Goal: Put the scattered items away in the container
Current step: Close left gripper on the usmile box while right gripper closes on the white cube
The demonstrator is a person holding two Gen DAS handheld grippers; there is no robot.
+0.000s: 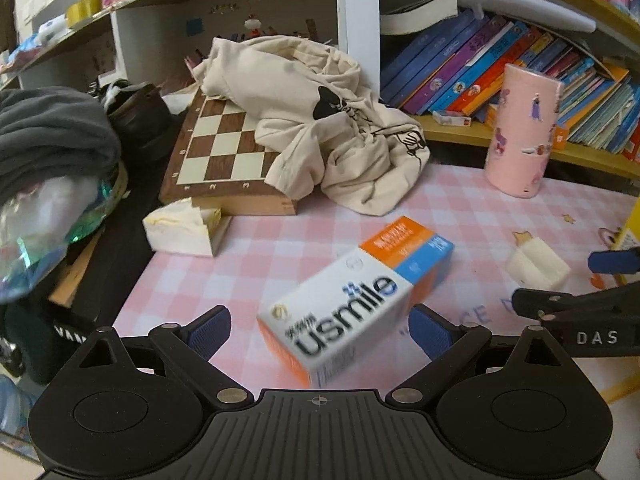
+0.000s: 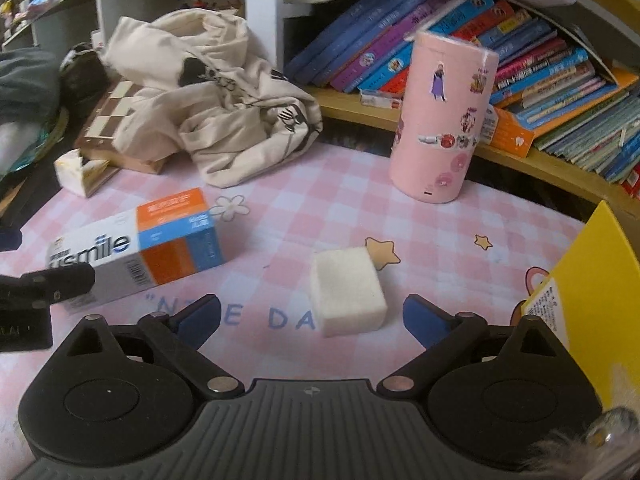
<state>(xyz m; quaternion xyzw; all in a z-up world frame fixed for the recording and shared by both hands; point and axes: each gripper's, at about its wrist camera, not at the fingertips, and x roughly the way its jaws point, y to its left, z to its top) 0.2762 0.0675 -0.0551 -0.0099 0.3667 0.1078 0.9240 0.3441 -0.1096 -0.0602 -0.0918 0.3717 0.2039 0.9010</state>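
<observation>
A white, orange and blue usmile box (image 1: 356,300) lies on the pink checked mat, between the open fingers of my left gripper (image 1: 320,332); it also shows in the right wrist view (image 2: 136,248). A white foam block (image 2: 346,290) lies on the mat between the open fingers of my right gripper (image 2: 310,322); it also shows in the left wrist view (image 1: 538,266). A yellow container (image 2: 592,304) stands at the right edge. A tall pink cylinder with stickers (image 2: 442,120) stands upright at the back of the mat.
A cream hoodie (image 1: 320,128) is heaped on a chessboard (image 1: 216,152) at the back left. A tissue pack (image 1: 180,228) lies by the board. Slanting books (image 2: 520,52) fill the shelf behind. Dark clothes and bags (image 1: 48,140) crowd the left edge.
</observation>
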